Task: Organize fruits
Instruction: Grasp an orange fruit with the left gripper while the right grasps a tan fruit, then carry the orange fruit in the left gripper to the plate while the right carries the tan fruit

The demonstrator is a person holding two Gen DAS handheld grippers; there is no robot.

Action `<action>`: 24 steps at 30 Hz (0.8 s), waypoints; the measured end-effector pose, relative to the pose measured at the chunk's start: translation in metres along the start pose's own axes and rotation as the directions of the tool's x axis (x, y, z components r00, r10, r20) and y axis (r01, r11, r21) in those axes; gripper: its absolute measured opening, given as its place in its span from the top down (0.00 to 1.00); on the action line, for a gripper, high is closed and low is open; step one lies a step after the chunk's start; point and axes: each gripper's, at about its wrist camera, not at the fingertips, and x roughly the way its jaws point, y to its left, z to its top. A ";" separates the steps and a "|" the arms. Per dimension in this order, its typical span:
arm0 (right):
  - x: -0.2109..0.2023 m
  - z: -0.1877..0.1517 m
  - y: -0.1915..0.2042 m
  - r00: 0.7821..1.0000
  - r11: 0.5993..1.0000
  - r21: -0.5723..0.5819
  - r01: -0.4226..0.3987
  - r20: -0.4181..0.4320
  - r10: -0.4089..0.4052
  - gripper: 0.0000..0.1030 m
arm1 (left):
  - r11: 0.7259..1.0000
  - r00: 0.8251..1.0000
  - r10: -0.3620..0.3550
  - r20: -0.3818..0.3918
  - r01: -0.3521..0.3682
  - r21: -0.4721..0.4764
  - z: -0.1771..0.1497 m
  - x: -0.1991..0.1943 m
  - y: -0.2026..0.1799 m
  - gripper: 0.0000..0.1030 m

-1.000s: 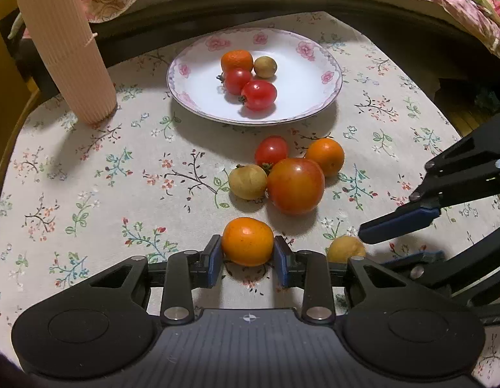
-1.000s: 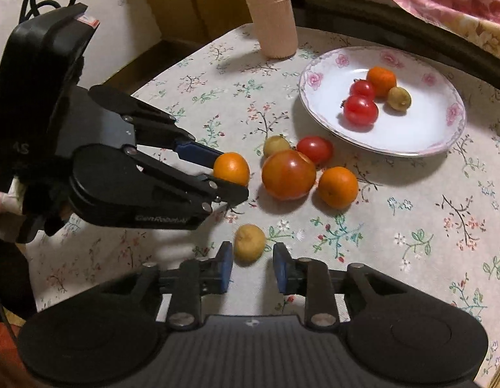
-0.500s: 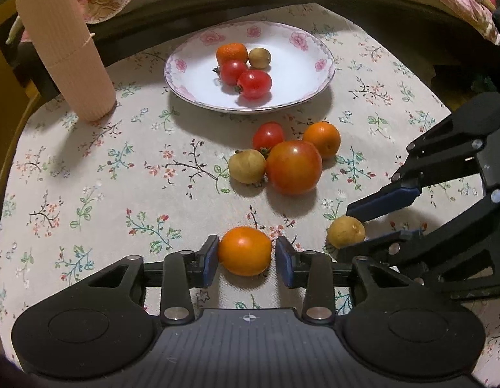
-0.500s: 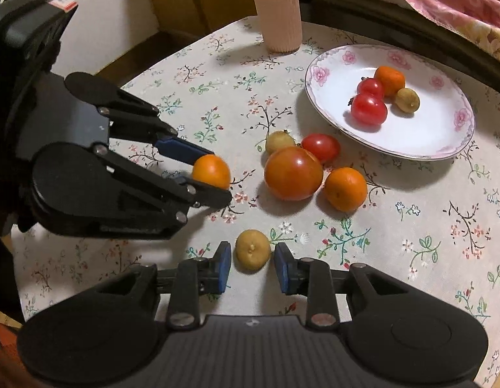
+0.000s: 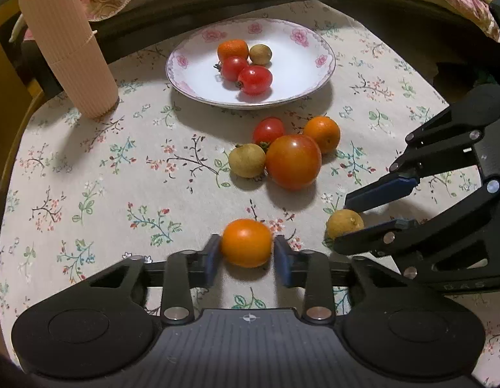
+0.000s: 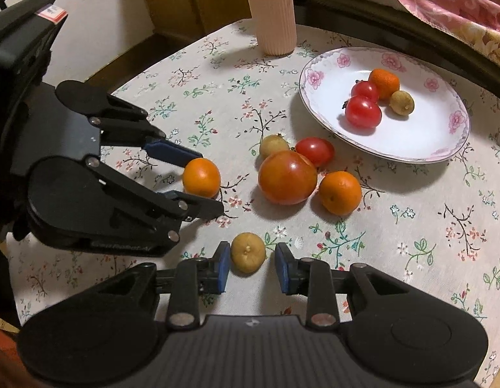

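Ribbed beige cylinder (image 5: 69, 45) upright far left on floral tablecloth (image 5: 88, 168). Left gripper (image 5: 246, 253) clenched on small orange (image 5: 246, 242), as a second ago; fruit now looks lifted slightly, blurred. Loose cluster mid-table: big tomato (image 5: 293, 161) touching neighbours. Plate (image 5: 301, 74) beyond, four fruits in it. Right gripper (image 6: 252, 266) has advanced: yellow-brown fruit (image 6: 248, 252) now between parted pads, right pad not touching. Judgement: both picks nearly ready for plate.
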 end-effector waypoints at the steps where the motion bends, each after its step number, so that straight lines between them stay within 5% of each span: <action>1: 0.000 0.000 0.001 1.000 1.000 -0.002 0.002 -0.002 -0.002 0.71 | 1.000 1.000 0.005 0.000 -0.005 0.003 0.000 0.000 -0.001 0.60; 24: -0.025 0.020 -0.021 0.993 0.993 0.109 0.038 0.107 -0.050 0.76 | 0.997 0.997 -0.018 0.071 0.024 -0.074 0.030 -0.014 0.002 0.60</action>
